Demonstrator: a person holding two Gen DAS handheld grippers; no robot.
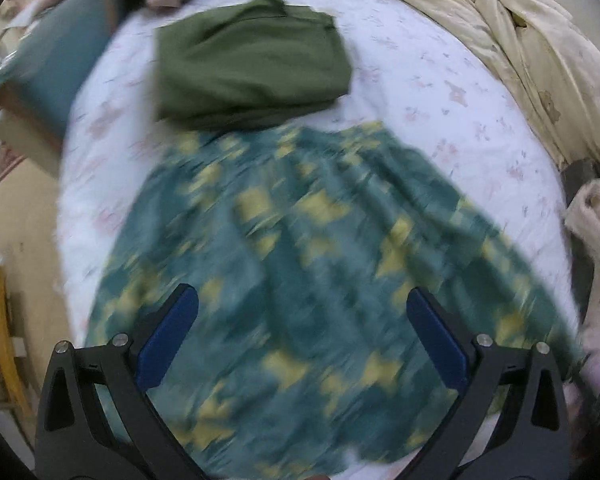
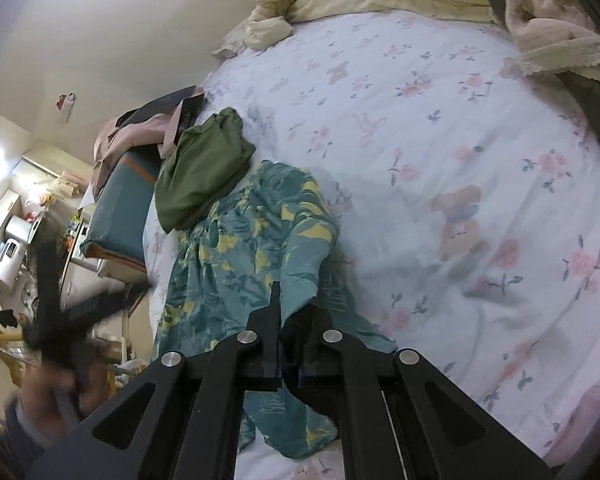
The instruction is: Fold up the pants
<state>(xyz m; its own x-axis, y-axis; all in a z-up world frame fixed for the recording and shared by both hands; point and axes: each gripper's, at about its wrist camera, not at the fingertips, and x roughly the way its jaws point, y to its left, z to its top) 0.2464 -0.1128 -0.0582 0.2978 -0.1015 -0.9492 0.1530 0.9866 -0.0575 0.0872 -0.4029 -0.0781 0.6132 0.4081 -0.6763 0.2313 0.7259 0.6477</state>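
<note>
Left wrist view shows the left gripper (image 1: pixel 300 332) with its blue fingers (image 1: pixel 168 336) spread wide above the teal and yellow pants (image 1: pixel 300 248), which lie near the bed's (image 1: pixel 440 92) left edge. A folded green cloth (image 1: pixel 252 64) sits just past them. The right gripper (image 2: pixel 288 328) pinches the pants (image 2: pixel 256 248).

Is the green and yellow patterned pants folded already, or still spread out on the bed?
Still spread: the patterned pants lie wide on the bed, one edge held by the right tool.
</note>
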